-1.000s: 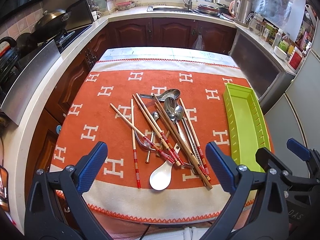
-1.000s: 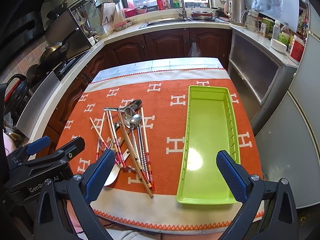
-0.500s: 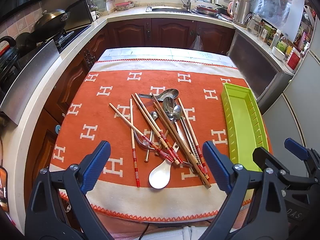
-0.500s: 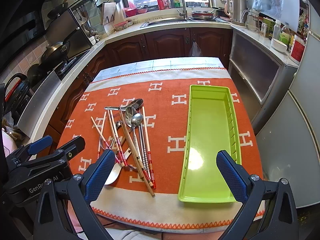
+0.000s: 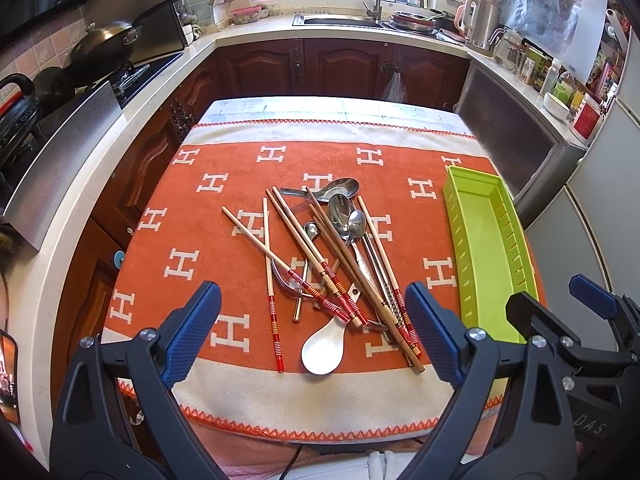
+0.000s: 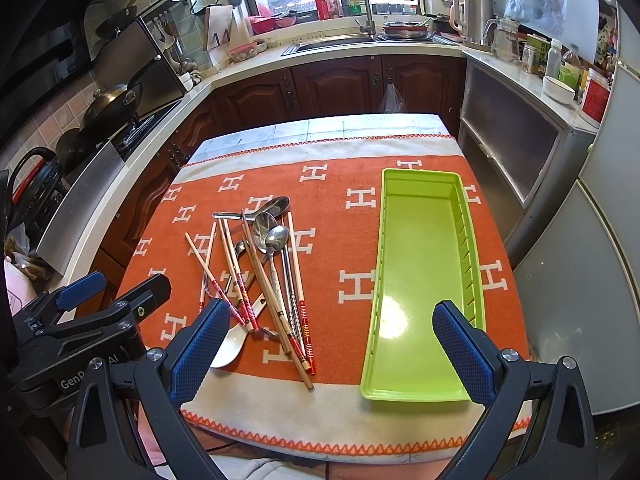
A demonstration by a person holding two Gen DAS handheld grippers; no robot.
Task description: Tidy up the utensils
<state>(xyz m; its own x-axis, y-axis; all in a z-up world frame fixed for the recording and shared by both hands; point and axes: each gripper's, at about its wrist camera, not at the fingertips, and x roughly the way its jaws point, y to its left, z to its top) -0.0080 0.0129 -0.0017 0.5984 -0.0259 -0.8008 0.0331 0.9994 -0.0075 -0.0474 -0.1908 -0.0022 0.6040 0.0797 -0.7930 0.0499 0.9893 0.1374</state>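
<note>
Left gripper [image 5: 312,340] and right gripper [image 6: 332,344], jaws wide and empty, face tangled utensils [image 5: 332,256]; lift the topmost piece first, toward the green tray [image 6: 420,272].

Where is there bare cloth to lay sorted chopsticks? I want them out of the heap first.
Free: the orange cloth strip between the utensil pile and the green tray, the cloth left of the pile, and the far stretch beyond the spoons. The tray floor is bare too. Crowded: the pile itself, chopsticks crossing spoons.
</note>
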